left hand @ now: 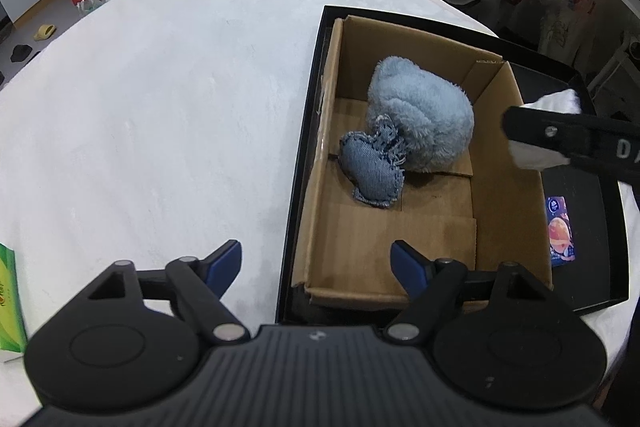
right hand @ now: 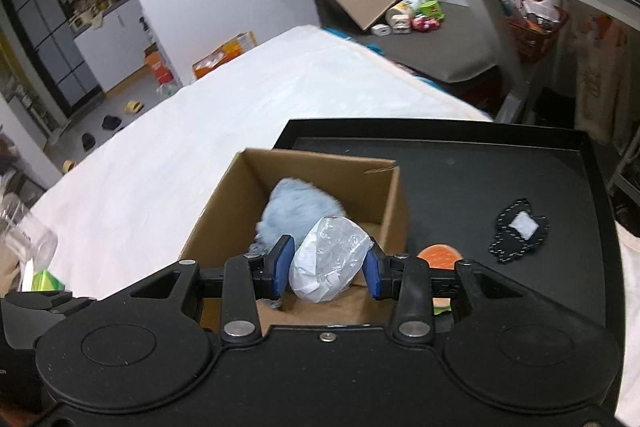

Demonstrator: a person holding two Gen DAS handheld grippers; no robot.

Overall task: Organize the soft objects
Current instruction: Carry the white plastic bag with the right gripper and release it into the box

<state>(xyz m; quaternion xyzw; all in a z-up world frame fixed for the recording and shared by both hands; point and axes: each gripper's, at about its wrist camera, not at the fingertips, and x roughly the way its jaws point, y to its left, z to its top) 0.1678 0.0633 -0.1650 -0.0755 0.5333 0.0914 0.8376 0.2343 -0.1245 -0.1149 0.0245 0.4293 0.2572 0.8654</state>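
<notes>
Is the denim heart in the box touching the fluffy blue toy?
Touching. The left wrist view shows the denim heart with its upper edge pressed against the base of the fluffy blue toy.

Left tool (left hand: 316,263): matte black body with a ribbed central housing and two round discs, one at 7 o'clock and one at 5 o'clock of the view. Black linkage arms pivot on silver round-head pins. Each finger ends in a blue pad (left hand: 228,259).

Right tool (right hand: 326,267): identical build, with black discs, silver pins, one small screw at the housing's centre edge and blue pads (right hand: 280,267). Seen from the left wrist, its black finger carries a silver screw and white lettering.
</notes>
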